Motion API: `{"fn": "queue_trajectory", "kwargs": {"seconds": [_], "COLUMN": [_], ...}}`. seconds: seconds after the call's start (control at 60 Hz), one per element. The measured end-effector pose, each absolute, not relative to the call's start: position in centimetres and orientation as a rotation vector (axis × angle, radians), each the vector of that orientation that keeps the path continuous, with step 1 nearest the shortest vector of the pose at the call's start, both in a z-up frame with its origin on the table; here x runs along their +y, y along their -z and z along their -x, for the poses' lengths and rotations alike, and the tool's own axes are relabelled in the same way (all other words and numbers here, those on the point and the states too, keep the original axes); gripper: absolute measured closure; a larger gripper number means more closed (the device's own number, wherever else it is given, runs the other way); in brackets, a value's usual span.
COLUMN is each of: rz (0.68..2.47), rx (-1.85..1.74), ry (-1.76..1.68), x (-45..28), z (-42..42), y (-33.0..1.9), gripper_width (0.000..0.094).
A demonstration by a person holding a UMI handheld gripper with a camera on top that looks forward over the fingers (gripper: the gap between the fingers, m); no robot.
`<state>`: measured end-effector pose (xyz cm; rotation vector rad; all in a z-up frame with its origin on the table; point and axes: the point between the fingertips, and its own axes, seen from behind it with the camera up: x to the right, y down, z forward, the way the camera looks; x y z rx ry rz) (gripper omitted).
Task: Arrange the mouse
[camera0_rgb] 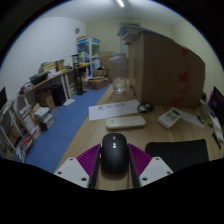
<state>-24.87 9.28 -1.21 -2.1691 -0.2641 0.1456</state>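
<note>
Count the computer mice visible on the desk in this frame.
1. The black mouse sits between the fingers of the gripper, on the wooden desk, with a white keyboard beyond it. Clutter farther back could hide others.

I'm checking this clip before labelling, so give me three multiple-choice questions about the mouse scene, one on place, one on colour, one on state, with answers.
1. Where is the mouse?
A. between the tongs' fingers
B. on the keyboard
C. on the floor

2. What colour is the mouse?
A. white
B. black
C. red

3. How does the keyboard lie?
A. propped upright
B. flat on the desk, beyond the mouse
C. held in the tongs

Answers: 1 A, a finger shows on each side of it. 2 B, its body is dark all over. 3 B, it rests flat past the mouse, with bare desk between them.
</note>
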Motion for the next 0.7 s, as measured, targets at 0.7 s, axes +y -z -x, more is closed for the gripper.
{"fn": "queue_trajectory", "kwargs": {"seconds": [0.7], "rz": [1.961], "rx": [-0.041], "ry": [-0.038], "x": [7.0], "z": [12.8], "y": [-15.4], "gripper_width": [0.0577]}}
